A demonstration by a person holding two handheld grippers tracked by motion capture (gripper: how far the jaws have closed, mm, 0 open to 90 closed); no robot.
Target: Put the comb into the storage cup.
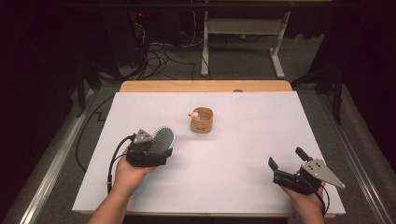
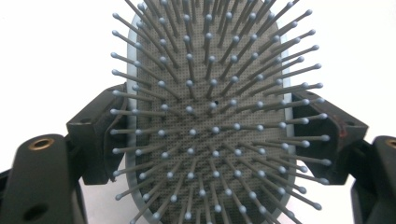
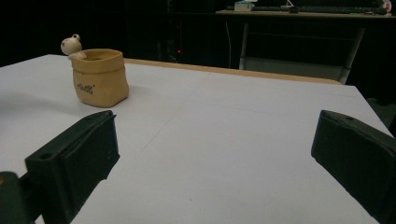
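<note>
Left gripper [image 1: 154,151] clamped on hairbrush [image 1: 161,141] across head edges, bristles toward camera, lifted off counter [image 1: 224,172]. Right gripper [image 1: 285,164] wide open, empty, idle. Tan pot [image 1: 201,120] ahead of left gripper. Risk: smooth rim pivoting or slipping between jaws if tilted.

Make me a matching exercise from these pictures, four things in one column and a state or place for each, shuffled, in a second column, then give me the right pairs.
Things:
1. hairbrush
2. left gripper
3. right gripper
4. tan pot

States or places:
A. jaws wide apart, holding nothing
B. stands near the middle of the white table, a small figure on its rim
C. clamped by its sides, bristles toward the camera
D. shut on the brush, at the table's left

Pairs: 1-C, 2-D, 3-A, 4-B
</note>
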